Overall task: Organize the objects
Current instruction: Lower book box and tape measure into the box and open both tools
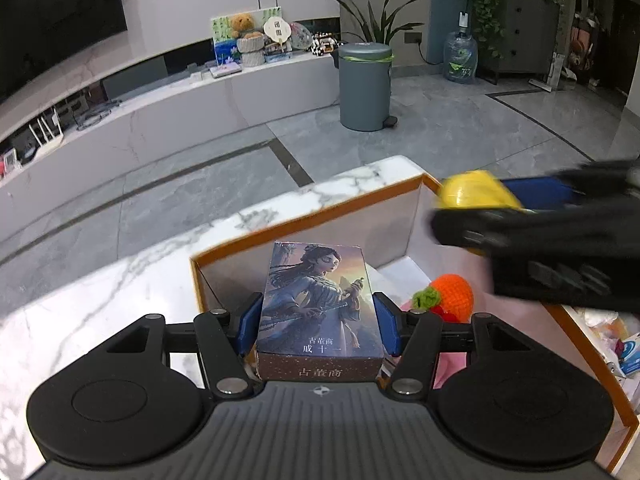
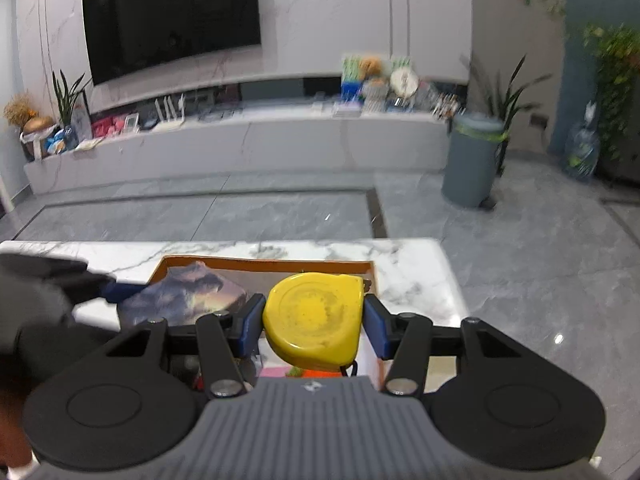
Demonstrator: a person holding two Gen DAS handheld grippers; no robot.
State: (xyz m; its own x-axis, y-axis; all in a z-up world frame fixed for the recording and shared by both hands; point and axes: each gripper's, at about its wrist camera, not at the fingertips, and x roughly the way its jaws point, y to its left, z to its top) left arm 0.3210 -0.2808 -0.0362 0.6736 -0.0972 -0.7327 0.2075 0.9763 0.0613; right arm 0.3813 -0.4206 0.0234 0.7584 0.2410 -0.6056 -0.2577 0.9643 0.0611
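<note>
My left gripper (image 1: 318, 316) is shut on a picture card box (image 1: 318, 300), held over the near corner of an orange-rimmed cardboard box (image 1: 304, 218). The right gripper (image 2: 314, 314) is shut on a yellow tape measure (image 2: 314, 316) above the same orange-rimmed box (image 2: 264, 262). In the left wrist view the tape measure (image 1: 476, 190) and right gripper (image 1: 500, 212) come in blurred from the right, over the box's far corner. A knitted orange fruit (image 1: 452, 298) lies inside the box. The card box (image 2: 184, 298) and the left gripper's blue finger (image 2: 120, 290) show at the left of the right wrist view.
The box sits on a white marble table (image 1: 100, 288) whose far edge drops to a grey tiled floor. A grey bin (image 1: 364, 86) and a long TV bench (image 2: 240, 144) stand beyond. Small packets (image 1: 624, 352) lie right of the box.
</note>
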